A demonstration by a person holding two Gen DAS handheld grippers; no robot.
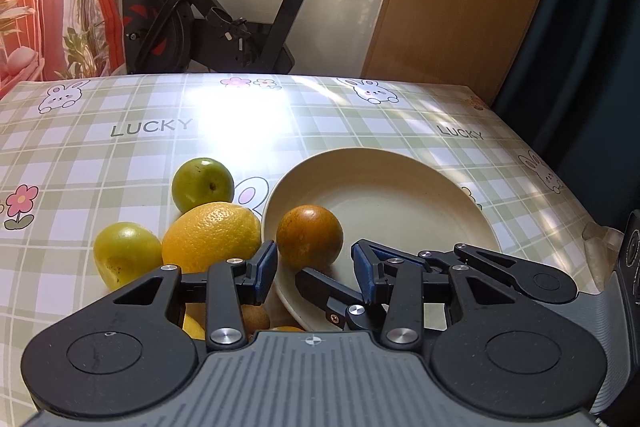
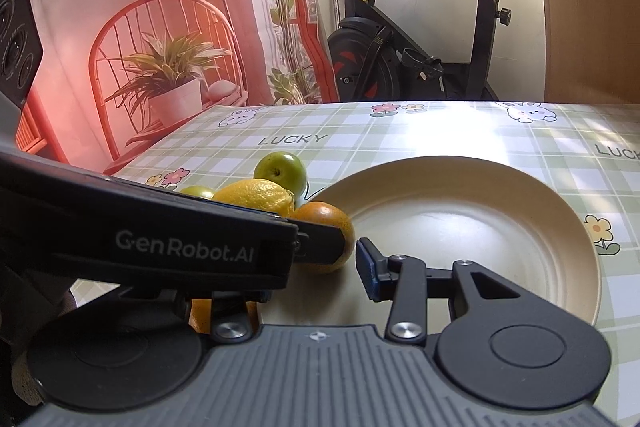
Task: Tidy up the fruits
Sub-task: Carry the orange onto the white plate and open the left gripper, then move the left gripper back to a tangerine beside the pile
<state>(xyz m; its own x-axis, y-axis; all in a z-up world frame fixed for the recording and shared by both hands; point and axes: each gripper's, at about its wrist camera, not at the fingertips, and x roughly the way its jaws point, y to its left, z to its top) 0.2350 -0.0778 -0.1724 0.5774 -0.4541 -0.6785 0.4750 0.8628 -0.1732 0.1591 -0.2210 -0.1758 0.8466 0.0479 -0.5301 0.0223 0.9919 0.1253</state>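
Orange (image 1: 310, 237) on the near left part of the plate (image 1: 400, 195), straight ahead of the left claw (image 1: 314, 267) and in line with the gap between its blue pads (image 1: 266, 271). Left claw released, jaws spread wider than the orange; left pad very near the fruit's side, contact impossible to tell. Lemon (image 1: 212, 237) just left of that claw's left finger, off the plate, lying on the checked tablecloth (image 1: 120, 163). Yellow-green fruit (image 1: 126, 253) further left, against the lemon. Round green fruit (image 1: 203, 185) beyond the lemon, farther from the claw. Small brown fruit (image 1: 256, 317) partly hidden beneath the left finger.

Right claw (image 2: 316, 275) also released, over the near part of the plate, right pad (image 2: 366, 267) just right of the orange and apart from it; left finger mostly hidden behind the left claw's body crossing in front. Exercise bike (image 1: 224, 15) past the table's far edge.
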